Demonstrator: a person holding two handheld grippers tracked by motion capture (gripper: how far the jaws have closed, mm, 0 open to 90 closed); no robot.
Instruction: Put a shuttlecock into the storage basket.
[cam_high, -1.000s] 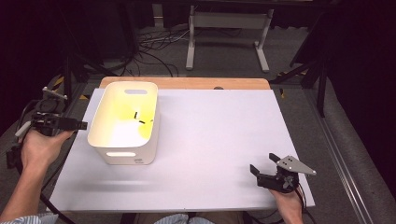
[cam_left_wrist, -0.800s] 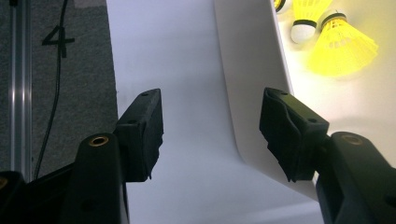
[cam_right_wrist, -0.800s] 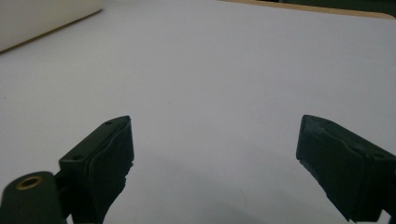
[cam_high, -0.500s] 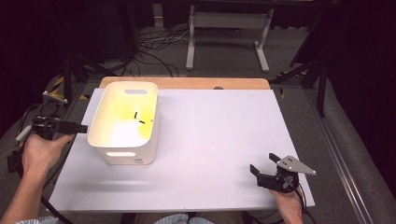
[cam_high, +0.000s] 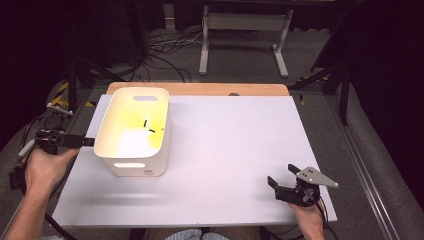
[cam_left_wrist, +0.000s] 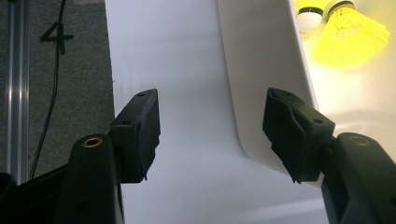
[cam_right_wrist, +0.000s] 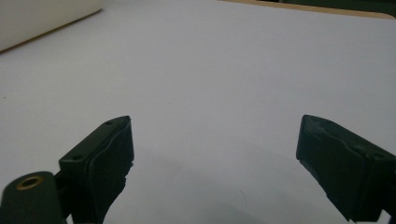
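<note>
A white plastic bin (cam_high: 131, 167) stands at the table's left. It holds yellow shuttlecocks (cam_high: 145, 127), and the left gripper view shows one (cam_left_wrist: 350, 39) lying past the bin's rim (cam_left_wrist: 261, 56). At the bin's left side my left gripper (cam_high: 89, 142) points level toward the wall. Its jaws (cam_left_wrist: 212, 107) are open and have just been opening; the bin's near corner reaches in by the right-hand jaw, and no pad presses on it. My right gripper (cam_high: 282, 175) rests near the table's front right corner, open (cam_right_wrist: 215, 135) over bare white surface with nothing between its fingers.
A white sheet (cam_high: 230, 135) covers the table, with a wooden strip (cam_high: 200, 89) along the far edge. Grey floor with cables (cam_high: 165, 50) and a metal stand (cam_high: 240, 30) lie beyond. To the left of the sheet is grey floor with a rail (cam_left_wrist: 16, 84).
My left gripper has drifted a little toward the near edge along the bin's left wall. The right gripper and the bin have stayed put.
</note>
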